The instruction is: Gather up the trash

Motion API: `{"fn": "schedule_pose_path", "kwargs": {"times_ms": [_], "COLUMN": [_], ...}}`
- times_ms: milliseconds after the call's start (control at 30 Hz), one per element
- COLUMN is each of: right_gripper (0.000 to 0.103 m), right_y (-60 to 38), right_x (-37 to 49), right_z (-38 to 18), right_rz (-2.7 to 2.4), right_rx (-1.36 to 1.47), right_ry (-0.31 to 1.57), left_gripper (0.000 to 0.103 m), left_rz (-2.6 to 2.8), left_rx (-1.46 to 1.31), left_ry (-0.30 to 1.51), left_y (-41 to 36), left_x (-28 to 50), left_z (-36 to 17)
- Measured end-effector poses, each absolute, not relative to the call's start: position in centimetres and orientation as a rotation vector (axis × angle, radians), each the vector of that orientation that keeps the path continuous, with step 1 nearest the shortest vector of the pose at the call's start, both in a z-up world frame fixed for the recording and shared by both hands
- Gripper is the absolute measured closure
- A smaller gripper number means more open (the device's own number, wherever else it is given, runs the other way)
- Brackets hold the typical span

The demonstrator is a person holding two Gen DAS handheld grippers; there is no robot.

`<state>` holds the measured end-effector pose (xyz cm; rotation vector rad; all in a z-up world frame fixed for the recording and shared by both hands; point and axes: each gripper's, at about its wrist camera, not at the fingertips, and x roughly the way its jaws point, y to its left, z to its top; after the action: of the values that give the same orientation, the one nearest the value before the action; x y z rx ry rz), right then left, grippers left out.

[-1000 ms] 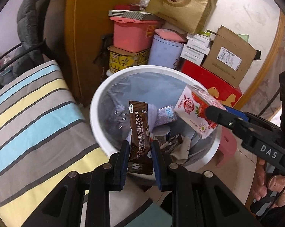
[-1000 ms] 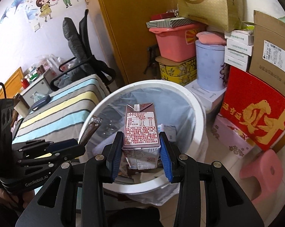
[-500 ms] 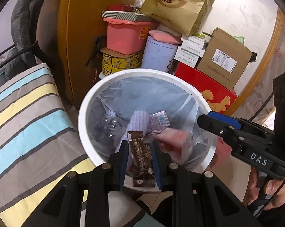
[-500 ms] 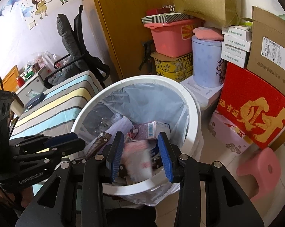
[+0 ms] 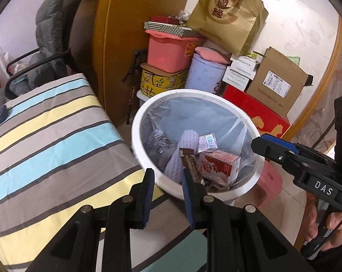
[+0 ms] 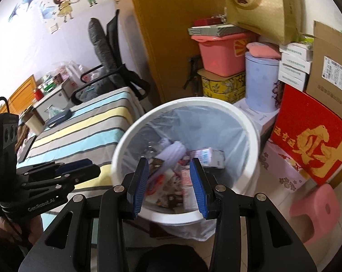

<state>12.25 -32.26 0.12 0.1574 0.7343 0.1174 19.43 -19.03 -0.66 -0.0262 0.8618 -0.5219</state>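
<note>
Left wrist: left gripper [image 5: 167, 179] jaws slightly apart (empty); right gripper [image 6: 168, 179] wider.

Trash [image 6: 171, 181] in the bin [image 6: 250, 122] blurred, pink stool [image 6: 316, 206] cut off by edge

Bright, fisheye warp, slight blur

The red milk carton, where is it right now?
In the left wrist view the milk carton lies inside the white bin, on its right side, beside the brown coffee sachet.
</note>
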Motion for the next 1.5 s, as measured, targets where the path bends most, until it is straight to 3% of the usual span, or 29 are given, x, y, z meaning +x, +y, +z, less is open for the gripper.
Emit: {"fn": "schedule_pose_path", "kwargs": {"times_ms": [567,700,1500], "right_gripper": [0.062,0.053,0.053], "right_y": [-27.4,-25.9,-22.2], "right_x": [10.0,9.5,6.7], "right_z": [0.7,0.7,1.0], "right_rz": [0.237,0.274,0.358], "right_rx": [0.093,0.067,0.028], "right_ry": [0.721,0.720,0.690], "left_gripper": [0.072,0.072,0.072], "left_rz": [-0.398,-0.356,-0.147], "left_rx": [-0.049,-0.043,-0.106], "left_ry": [0.801,0.781,0.739], "left_y": [-13.2,-11.9,-5.1], "left_x": [14.5,13.3,6.6], "left_z": [0.6,0.8,0.5]}}
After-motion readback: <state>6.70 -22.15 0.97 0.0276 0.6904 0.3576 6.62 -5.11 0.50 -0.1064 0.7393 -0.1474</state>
